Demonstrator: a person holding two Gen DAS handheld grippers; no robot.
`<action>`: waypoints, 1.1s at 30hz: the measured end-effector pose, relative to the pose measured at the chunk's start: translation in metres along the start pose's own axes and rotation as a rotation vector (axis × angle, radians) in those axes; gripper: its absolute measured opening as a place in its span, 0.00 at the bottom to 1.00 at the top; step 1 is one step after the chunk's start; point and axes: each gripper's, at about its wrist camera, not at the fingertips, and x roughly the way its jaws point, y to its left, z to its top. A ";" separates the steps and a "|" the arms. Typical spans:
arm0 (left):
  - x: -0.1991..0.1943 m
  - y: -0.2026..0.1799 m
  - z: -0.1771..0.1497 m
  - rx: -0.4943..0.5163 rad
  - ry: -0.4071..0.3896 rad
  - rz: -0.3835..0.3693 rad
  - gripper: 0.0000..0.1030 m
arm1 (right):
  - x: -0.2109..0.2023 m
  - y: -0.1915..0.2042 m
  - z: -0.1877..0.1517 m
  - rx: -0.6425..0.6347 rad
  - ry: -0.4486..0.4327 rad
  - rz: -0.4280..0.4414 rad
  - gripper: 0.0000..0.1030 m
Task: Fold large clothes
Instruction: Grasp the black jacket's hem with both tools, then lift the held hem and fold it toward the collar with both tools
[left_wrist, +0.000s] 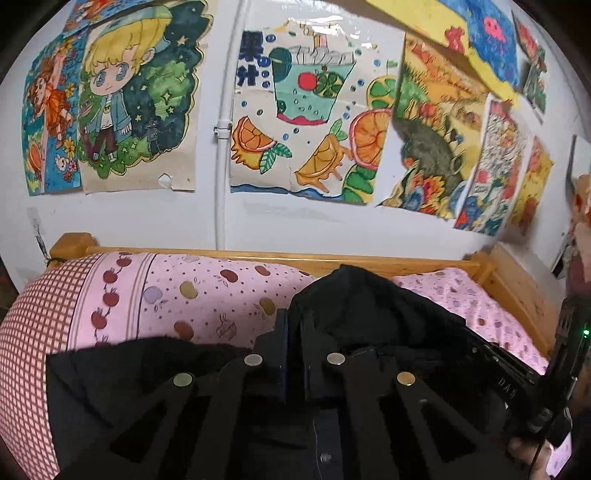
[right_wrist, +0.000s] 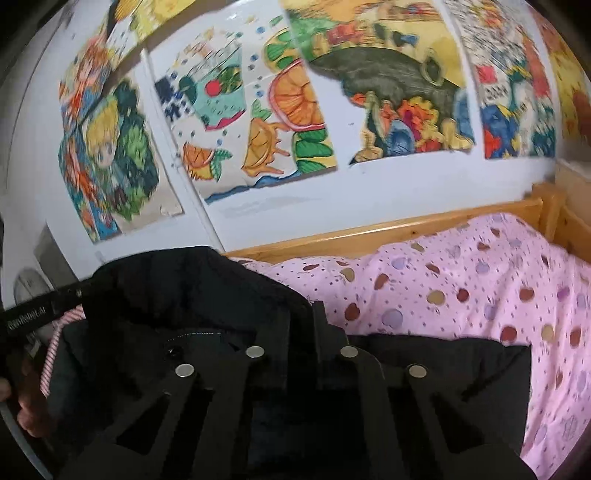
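A large black jacket (left_wrist: 373, 306) lies on a pink apple-print bedspread (left_wrist: 207, 291); it also shows in the right wrist view (right_wrist: 177, 291). My left gripper (left_wrist: 294, 325) is shut on a fold of the black jacket, with fabric bunched between and around its fingers. My right gripper (right_wrist: 303, 321) is shut on the jacket's edge near a button and stitched collar. Each gripper shows at the edge of the other's view: the right gripper (left_wrist: 517, 373) on the right, the left gripper (right_wrist: 33, 314) on the left.
A wooden bed frame (left_wrist: 280, 258) runs along the white wall behind the bed. Children's drawings (left_wrist: 306, 110) cover the wall. A red-checked pillow or cover (left_wrist: 33, 332) lies at the left end. A white pipe (left_wrist: 221, 147) runs down the wall.
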 end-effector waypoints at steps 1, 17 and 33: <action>-0.005 0.001 -0.001 0.002 -0.004 -0.003 0.05 | -0.008 -0.004 -0.002 0.018 -0.008 0.017 0.07; -0.118 0.028 -0.079 0.063 0.030 -0.060 0.05 | -0.159 0.020 -0.061 -0.288 -0.056 0.088 0.05; -0.059 0.029 -0.152 0.008 0.167 0.002 0.05 | -0.117 0.003 -0.127 -0.387 0.167 -0.031 0.05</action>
